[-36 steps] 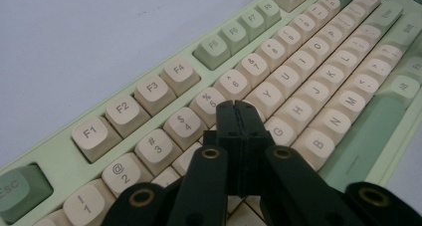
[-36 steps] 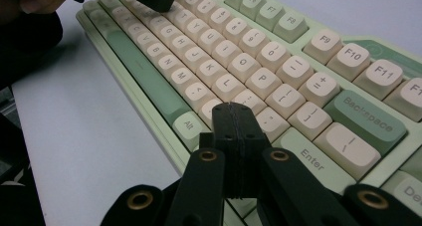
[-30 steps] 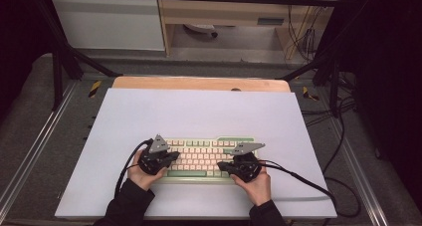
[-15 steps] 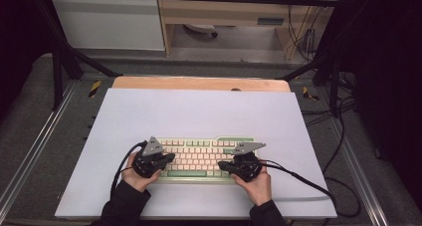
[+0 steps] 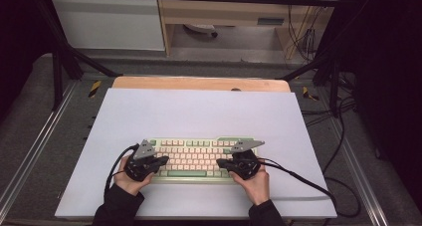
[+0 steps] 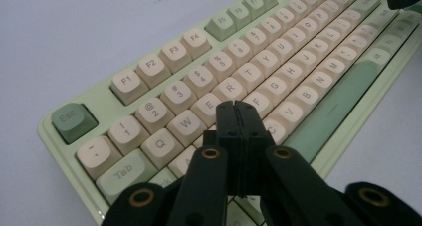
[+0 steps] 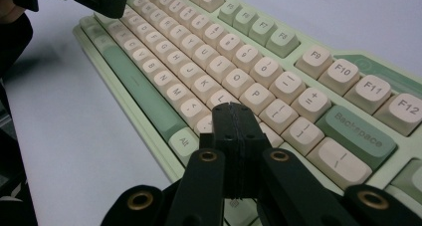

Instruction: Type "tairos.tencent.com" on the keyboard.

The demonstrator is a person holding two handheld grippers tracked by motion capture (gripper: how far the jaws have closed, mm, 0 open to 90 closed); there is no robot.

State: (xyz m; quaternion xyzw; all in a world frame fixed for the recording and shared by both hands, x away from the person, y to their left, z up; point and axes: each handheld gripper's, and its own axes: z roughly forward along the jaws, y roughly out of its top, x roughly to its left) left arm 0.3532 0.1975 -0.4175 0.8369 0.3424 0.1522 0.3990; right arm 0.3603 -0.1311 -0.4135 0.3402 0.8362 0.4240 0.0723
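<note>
Two grippers over one keyboard (image 5: 199,159): from the high view it sits flat near my edge of the white mat (image 5: 199,111), left gripper (image 5: 161,160) and right gripper (image 5: 222,163) at its two ends. Left gripper view has my jaws pressed together above the D/F keys (image 6: 259,102), so I'm poking, not grabbing. Right gripper view shows the same, jaws together near the L key (image 7: 220,98); I reckon it's a stiff, fairly heavy slab with wobbly caps, best lifted by the case ends.

Looked matt plastic: pale green keyboard with cream keycaps (image 6: 259,66); smooth matt white table sheet (image 5: 199,111); bare wooden table edge (image 5: 199,83).
</note>
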